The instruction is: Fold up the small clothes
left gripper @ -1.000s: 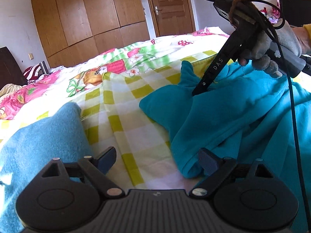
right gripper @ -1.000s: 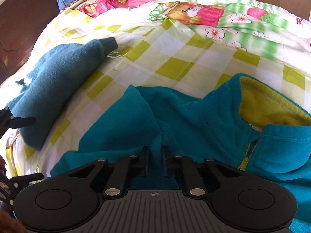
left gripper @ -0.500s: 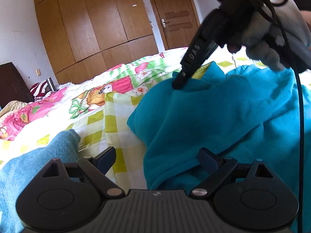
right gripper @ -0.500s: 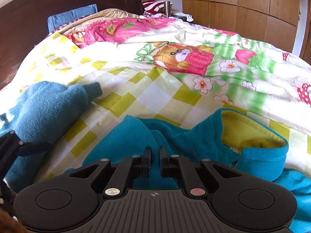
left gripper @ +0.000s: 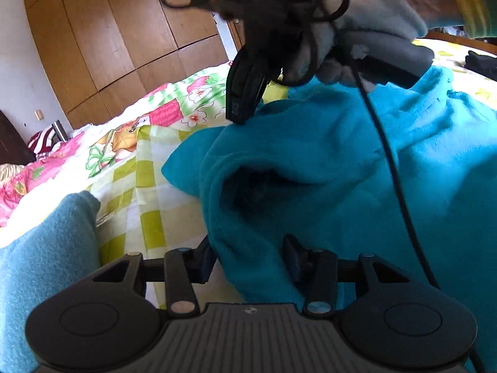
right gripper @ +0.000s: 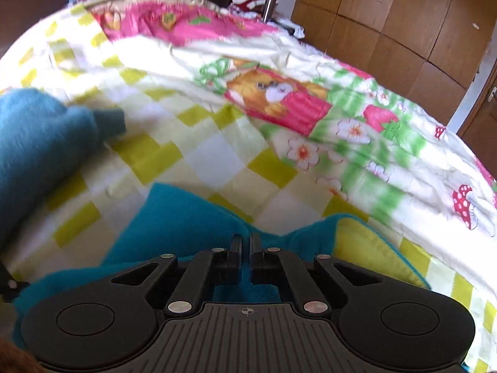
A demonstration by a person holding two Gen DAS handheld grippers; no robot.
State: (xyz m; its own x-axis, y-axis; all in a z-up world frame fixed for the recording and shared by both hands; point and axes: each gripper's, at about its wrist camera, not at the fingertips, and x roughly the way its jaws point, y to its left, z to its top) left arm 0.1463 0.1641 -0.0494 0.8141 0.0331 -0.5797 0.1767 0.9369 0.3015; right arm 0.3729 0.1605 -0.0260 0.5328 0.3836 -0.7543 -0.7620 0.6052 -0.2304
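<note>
A teal fleece top [left gripper: 326, 171] with a yellow lining [right gripper: 363, 242] lies on the checked bed quilt [left gripper: 149, 186]. My left gripper [left gripper: 250, 259] is low at the top's near edge. Its jaws are closing, a thick fold of fleece fills the gap, and both pads touch it. My right gripper [left gripper: 236, 118], held by a gloved hand [left gripper: 372, 25], is shut on a pinch of the fleece top [right gripper: 180, 217] near the collar and holds it raised. In the right wrist view, the right gripper [right gripper: 245, 248] shows its fingers almost together with teal cloth between them.
A darker blue-green garment [left gripper: 46, 248] lies on the quilt [right gripper: 217, 155] to the left, also in the right wrist view as the garment [right gripper: 37, 130]. A black cable [left gripper: 391, 161] hangs across the fleece. Wooden wardrobes [left gripper: 108, 46] stand behind the bed.
My left jaws have narrowed from wide open onto the fleece edge, and the hand came in closer. The right gripper carried its pinch of fleece across and upward.
</note>
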